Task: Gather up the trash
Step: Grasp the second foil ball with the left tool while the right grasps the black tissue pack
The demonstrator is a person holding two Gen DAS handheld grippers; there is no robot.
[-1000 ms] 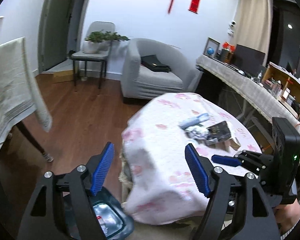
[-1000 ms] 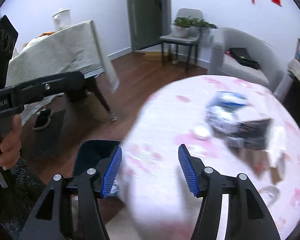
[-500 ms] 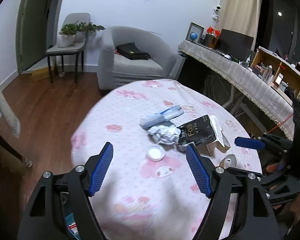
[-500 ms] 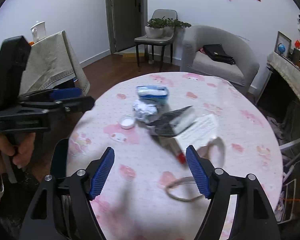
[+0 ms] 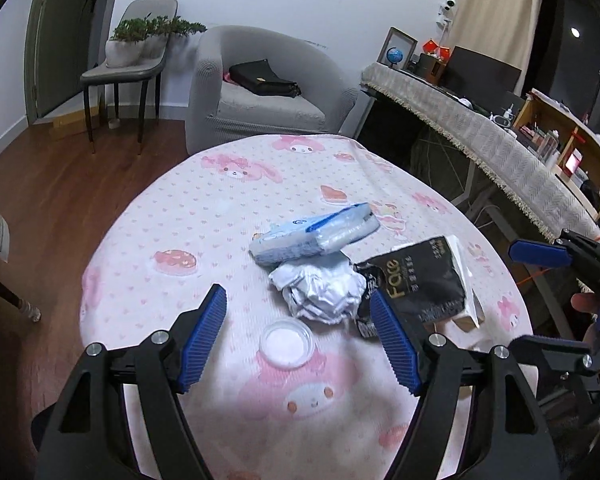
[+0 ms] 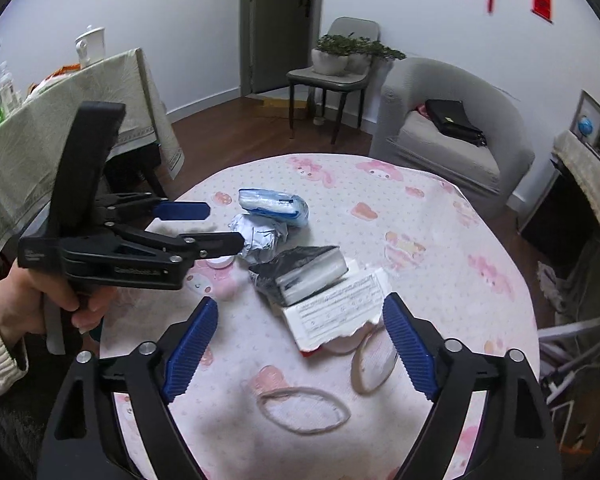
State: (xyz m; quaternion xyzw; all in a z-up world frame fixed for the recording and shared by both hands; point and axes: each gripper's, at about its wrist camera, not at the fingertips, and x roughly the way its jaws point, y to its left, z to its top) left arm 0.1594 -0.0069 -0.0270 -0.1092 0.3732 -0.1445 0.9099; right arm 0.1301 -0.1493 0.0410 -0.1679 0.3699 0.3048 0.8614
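Trash lies on a round table with a pink patterned cloth: a blue-white plastic packet, a crumpled white paper ball, a black "Face" tissue pack, a torn white carton, a small white lid, and two rubber-band rings. My left gripper is open above the lid. My right gripper is open above the carton.
A grey armchair with a black bag stands behind the table. A chair with potted plants is by the door. A cloth-covered table stands left. A long counter runs along the right.
Both grippers have moved in over the table from its near edge, and the trash now lies close in front of the open fingers. Nothing was taken hold of.
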